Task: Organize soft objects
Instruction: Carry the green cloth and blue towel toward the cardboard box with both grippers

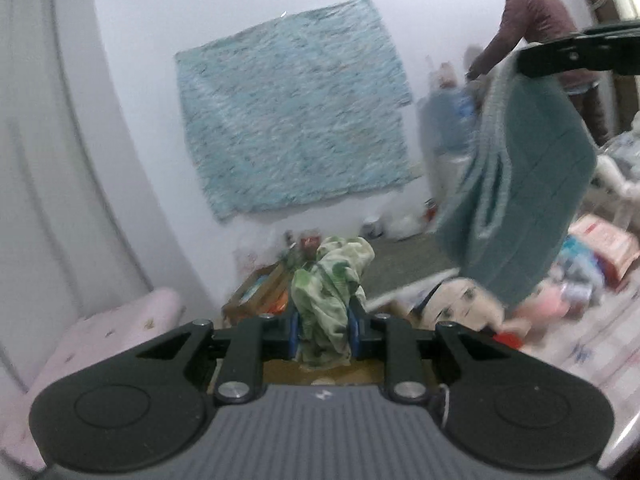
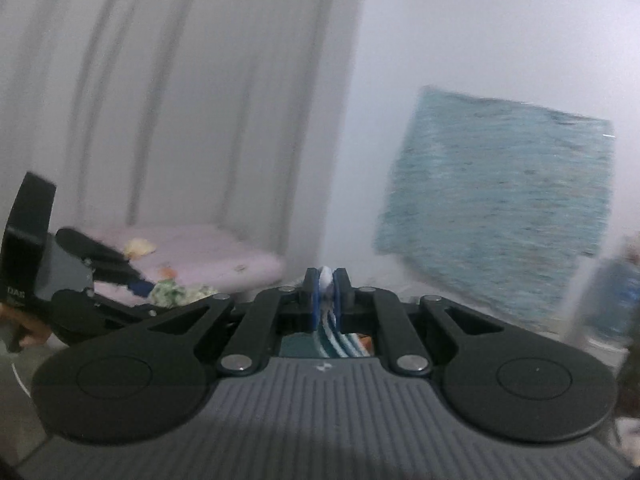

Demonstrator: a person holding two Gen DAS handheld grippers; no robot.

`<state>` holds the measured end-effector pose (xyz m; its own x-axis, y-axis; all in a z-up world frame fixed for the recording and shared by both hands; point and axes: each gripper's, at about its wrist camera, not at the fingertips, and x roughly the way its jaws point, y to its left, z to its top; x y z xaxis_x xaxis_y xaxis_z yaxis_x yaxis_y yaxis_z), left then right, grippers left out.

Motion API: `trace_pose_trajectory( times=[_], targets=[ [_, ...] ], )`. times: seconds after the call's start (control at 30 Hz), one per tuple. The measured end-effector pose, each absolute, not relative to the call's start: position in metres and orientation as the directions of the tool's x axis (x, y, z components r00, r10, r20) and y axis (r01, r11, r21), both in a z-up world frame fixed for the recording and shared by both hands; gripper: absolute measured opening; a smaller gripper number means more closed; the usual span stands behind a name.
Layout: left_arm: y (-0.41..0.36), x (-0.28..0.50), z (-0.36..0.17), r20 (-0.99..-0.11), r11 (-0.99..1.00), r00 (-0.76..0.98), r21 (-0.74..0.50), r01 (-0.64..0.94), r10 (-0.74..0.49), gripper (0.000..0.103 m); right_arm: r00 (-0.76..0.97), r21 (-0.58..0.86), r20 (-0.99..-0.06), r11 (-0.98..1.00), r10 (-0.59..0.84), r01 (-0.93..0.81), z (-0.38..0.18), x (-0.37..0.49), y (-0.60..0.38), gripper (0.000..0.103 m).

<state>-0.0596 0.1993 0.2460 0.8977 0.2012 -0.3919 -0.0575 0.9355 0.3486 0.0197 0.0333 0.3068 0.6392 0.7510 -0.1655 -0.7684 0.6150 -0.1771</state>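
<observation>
My left gripper [image 1: 324,330] clamped on crumpled green-and-cream patterned cloth [image 1: 330,284], raised before white wall. My right gripper [image 2: 325,300] pinching teal towel [image 1: 524,184] by white-striped edge; towel hangs folded above cluttered bed [image 1: 592,344]. Turquoise wall hanging [image 1: 292,120] behind.

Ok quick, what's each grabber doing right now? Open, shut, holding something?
Left gripper: shut on the green patterned cloth.
Right gripper: shut on the teal striped towel, which hangs down from it.
</observation>
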Motion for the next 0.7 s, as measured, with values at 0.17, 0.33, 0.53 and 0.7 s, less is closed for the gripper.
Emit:
trace_pose_trajectory(
  times=[0.17, 0.33, 0.53, 0.7],
  targets=[
    [0.24, -0.091, 0.225, -0.445, 0.946, 0.862, 0.306, -0.107, 0.241, 0.024, 0.571, -0.217, -0.317, 0.528, 0.758, -0.821, 0.277, 0.008, 0.128, 0.006],
    [0.275, -0.11, 0.193, -0.494, 0.956, 0.833, 0.262, -0.13, 0.248, 0.025, 0.519, -0.273, -0.483, 0.442, 0.705, -0.855, 0.239, 0.019, 0.206, 0.006],
    [0.322, -0.103, 0.164, -0.551, 0.966, 0.803, 0.232, -0.115, 0.228, 0.025, 0.508, -0.444, -0.654, 0.26, 0.561, -0.858, 0.166, 0.033, 0.297, 0.006],
    [0.344, -0.084, 0.137, -0.581, 0.97, 0.785, 0.219, -0.102, 0.214, 0.025, 0.505, -0.518, -0.792, 0.062, 0.343, -0.853, 0.088, 0.079, 0.376, 0.007]
  ],
)
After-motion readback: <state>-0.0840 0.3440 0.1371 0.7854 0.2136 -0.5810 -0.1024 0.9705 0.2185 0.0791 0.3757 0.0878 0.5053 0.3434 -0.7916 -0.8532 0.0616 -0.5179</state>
